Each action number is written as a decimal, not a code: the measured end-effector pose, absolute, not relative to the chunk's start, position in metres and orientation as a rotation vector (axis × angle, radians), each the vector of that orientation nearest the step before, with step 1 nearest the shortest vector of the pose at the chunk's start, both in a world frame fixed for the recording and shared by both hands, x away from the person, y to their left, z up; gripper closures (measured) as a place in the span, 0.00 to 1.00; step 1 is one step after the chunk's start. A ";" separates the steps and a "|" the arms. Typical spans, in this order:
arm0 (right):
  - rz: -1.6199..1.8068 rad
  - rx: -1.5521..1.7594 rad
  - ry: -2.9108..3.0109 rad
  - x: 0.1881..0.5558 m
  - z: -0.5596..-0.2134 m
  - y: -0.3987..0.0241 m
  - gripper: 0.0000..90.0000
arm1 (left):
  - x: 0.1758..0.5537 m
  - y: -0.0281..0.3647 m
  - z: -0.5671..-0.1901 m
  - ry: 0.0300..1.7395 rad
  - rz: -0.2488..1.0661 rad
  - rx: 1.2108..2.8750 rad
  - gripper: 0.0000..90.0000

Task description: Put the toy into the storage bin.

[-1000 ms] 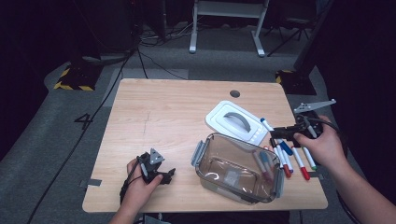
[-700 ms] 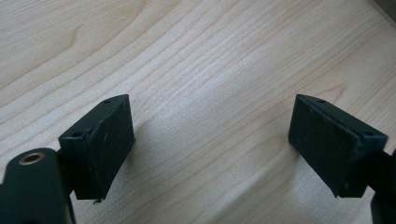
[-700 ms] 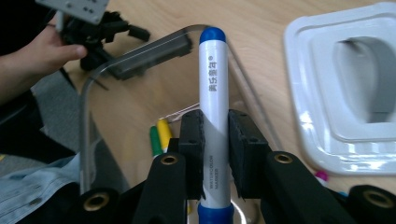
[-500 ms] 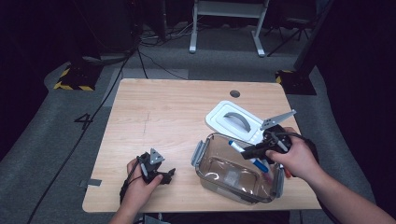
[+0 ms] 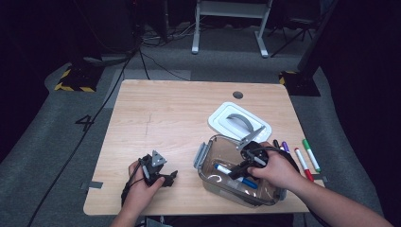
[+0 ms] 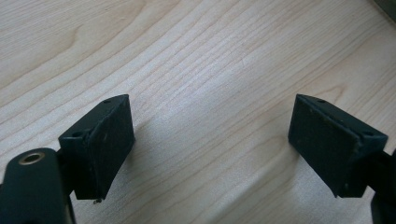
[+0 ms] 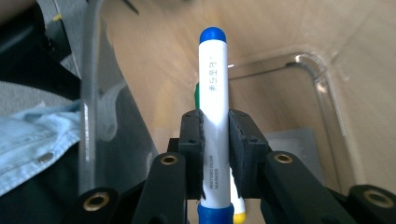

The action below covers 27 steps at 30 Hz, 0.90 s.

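My right claw (image 7: 215, 135) is clenched on a blue marker (image 7: 212, 93), its pads pressed to both sides of the white barrel. The marker has a blue cap at the far end, a blue band at the near end, and black print along the barrel, including the words "watercolor marker". I hold it over the clear tub (image 5: 213, 177), which stands near the table's (image 5: 165, 118) front right corner; seen from above, the marker (image 5: 234, 176) lies slantwise within the tub's rim. In my right claw view a green and a yellow bit of something peek out behind the barrel; I cannot tell what they are.

The white lid (image 5: 239, 122) with its grey handle lies just behind the tub. More markers (image 5: 305, 158) lie in a row by the right edge, red, green and purple among them.

My left claw (image 6: 210, 144) is released, jaws wide apart over bare wood near the front left corner.
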State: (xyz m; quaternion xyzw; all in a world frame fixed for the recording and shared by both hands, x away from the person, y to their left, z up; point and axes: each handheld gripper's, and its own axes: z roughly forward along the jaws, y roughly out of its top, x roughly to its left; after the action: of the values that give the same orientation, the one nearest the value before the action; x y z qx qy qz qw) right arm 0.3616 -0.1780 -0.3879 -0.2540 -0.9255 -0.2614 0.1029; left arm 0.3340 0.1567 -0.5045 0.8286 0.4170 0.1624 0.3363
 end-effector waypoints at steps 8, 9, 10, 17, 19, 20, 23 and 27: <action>-0.679 -0.700 -2.728 0.360 -0.410 -0.164 0.85 | 0.334 0.157 -0.504 1.088 0.422 2.164 0.17; -0.665 -0.692 -2.733 0.360 -0.413 -0.163 0.85 | 0.334 0.157 -0.504 1.088 0.422 2.164 0.17; -0.656 -0.682 -2.733 0.360 -0.415 -0.161 0.85 | 0.334 0.157 -0.504 1.088 0.422 2.164 0.17; -0.605 -0.690 -2.708 0.358 -0.427 -0.157 0.85 | 0.334 0.157 -0.504 1.088 0.422 2.164 0.17; -0.585 -0.688 -2.705 0.358 -0.431 -0.155 0.85 | 0.334 0.157 -0.504 1.088 0.422 2.164 0.17; -0.579 -0.681 -2.705 0.357 -0.432 -0.154 0.85 | 0.334 0.157 -0.504 1.088 0.422 2.163 0.17; -0.564 -0.676 -2.712 0.357 -0.436 -0.152 0.85 | 0.334 0.157 -0.504 1.088 0.422 2.164 0.17; -0.557 -0.674 -2.705 0.356 -0.441 -0.150 0.80 | 0.334 0.157 -0.504 1.088 0.422 2.163 0.17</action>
State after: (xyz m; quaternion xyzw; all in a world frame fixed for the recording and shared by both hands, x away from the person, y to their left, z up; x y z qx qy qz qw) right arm 0.3560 -0.1505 -0.4409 -0.2345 -0.9409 -0.1938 0.1487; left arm 0.3340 0.1568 -0.5044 0.8292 0.4170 0.1618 0.3353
